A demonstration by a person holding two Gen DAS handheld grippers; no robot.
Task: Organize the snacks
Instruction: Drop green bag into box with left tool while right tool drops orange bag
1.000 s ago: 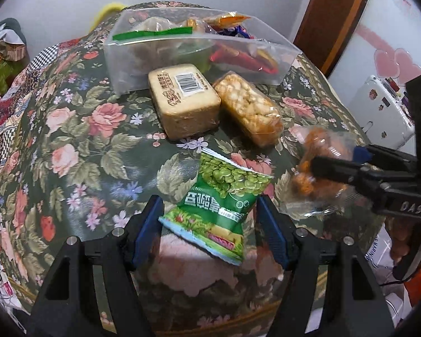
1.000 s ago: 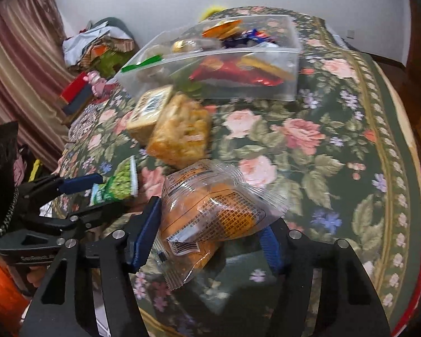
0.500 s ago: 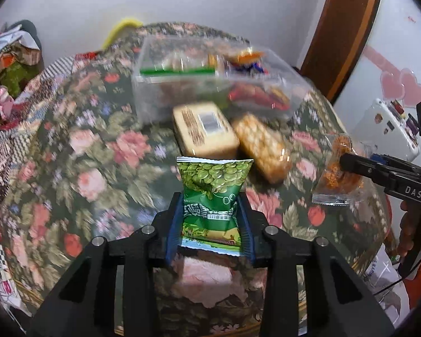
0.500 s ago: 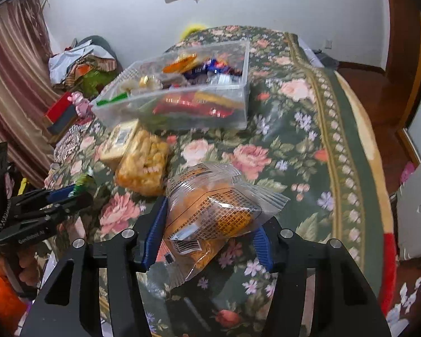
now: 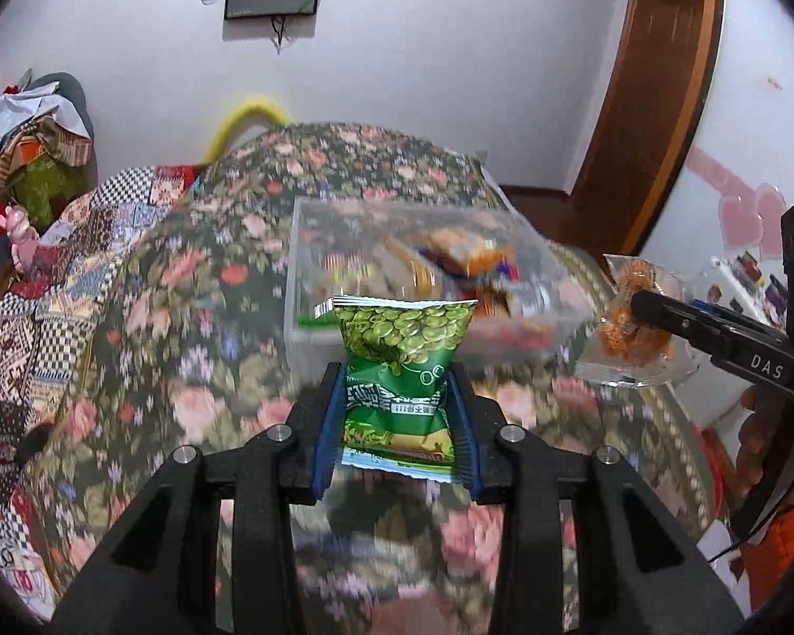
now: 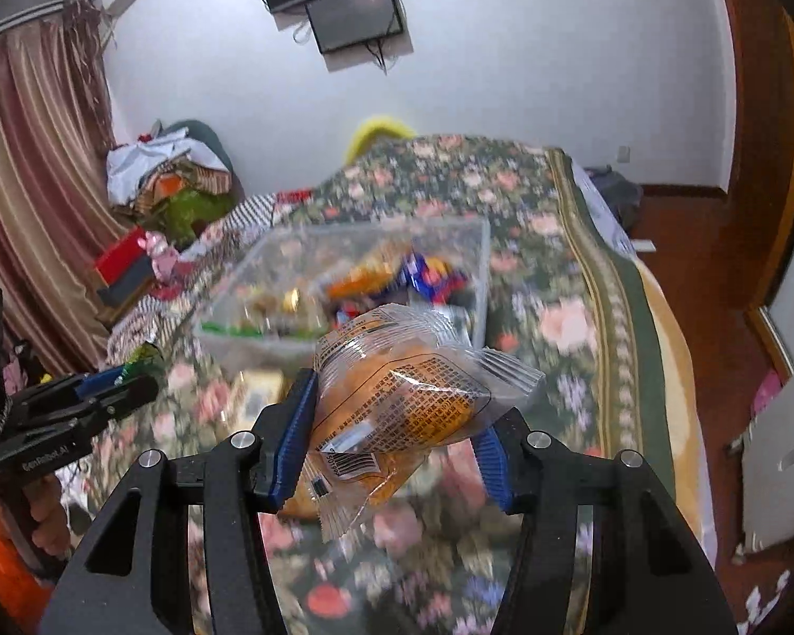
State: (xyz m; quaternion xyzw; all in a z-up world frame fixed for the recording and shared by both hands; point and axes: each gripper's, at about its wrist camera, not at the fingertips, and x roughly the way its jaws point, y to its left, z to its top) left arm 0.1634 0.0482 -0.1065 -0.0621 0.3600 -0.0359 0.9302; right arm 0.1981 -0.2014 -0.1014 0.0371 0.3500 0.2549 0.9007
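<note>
My left gripper (image 5: 397, 423) is shut on a green pea snack packet (image 5: 402, 354) and holds it upright above the floral cloth. My right gripper (image 6: 391, 428) is shut on a clear packet of orange snacks (image 6: 397, 402), also lifted off the cloth. The clear plastic box (image 5: 312, 338) with several mixed snacks stands just beyond both packets; it also shows in the right wrist view (image 6: 481, 264). The right gripper with its packet appears at the right of the left wrist view (image 5: 640, 307). The left gripper shows at the left of the right wrist view (image 6: 132, 381).
A floral cloth (image 5: 185, 370) covers the surface. A tan boxed snack (image 6: 254, 391) lies on it in front of the box, partly hidden. Piled clothes (image 6: 169, 174) and a curtain (image 6: 32, 201) are at the far left. A wooden door frame (image 5: 651, 95) stands at the right.
Both grippers have closed on their packets and lifted them off the cloth, rising and moving toward the clear box. The view is blurred by motion.
</note>
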